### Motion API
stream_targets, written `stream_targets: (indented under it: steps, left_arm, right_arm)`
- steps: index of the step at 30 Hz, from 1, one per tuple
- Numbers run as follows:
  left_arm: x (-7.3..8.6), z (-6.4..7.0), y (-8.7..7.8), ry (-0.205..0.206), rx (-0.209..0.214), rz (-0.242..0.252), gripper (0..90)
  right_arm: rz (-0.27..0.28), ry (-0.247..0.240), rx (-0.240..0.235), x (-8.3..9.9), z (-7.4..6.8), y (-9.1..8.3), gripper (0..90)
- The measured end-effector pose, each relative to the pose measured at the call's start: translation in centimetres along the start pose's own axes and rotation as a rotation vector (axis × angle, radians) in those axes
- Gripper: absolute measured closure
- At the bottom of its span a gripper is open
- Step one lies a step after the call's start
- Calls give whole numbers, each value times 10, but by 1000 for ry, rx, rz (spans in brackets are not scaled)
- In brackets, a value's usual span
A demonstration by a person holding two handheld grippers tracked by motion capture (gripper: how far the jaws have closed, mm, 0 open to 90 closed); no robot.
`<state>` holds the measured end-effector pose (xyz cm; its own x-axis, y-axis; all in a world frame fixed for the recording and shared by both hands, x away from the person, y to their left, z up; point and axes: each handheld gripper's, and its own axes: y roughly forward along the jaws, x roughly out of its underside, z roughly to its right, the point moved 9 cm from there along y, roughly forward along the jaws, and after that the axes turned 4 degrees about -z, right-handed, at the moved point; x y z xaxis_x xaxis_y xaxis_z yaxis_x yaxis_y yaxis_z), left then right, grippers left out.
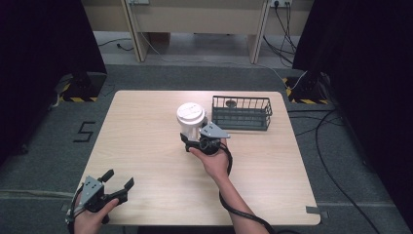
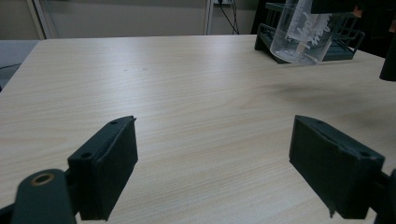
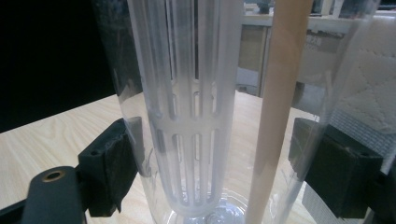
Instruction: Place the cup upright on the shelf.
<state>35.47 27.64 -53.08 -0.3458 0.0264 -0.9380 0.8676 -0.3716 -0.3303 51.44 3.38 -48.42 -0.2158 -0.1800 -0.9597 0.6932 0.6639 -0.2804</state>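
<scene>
Clear plastic cup (image 1: 191, 124) with a white lid, held off the bench near its middle, closer to the far edge than the near one, long axis close to upright with the lid tipped slightly toward the camera. Inside it, a white slotted insert (image 3: 194, 126) and a pale straw-like stick (image 3: 275, 116), both running along that same axis. Clamped around the lower wall of the cup by the right gripper (image 1: 203, 143), jaws pressed in from two opposite sides with the transparent body between them, approach made from the near side. Just beyond and to the right, a dark wire basket (image 1: 242, 112) standing at the far right part of the bench, long side parallel to the far edge, open top facing up, a small round object resting in its far left corner. Seen from the left gripper view, cup (image 2: 303, 32) hanging directly in front of the basket (image 2: 348, 39), base clear of the wood. Likely deciding relation: basket lying a short way to the right of and behind the held cup, so any placing there falling to the right hand. Left gripper (image 1: 113, 187) well apart at the near left corner, jaws spread wide and holding nothing, hovering low over bare bench (image 1: 146, 146).
</scene>
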Motion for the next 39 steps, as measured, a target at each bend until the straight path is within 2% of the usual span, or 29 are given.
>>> stream_targets:
  steps: [39]
  left_arm:
    - [0,0,0,1,-5,-2,149]
  right_arm:
    - [27,11,107,-19,50,-31,186]
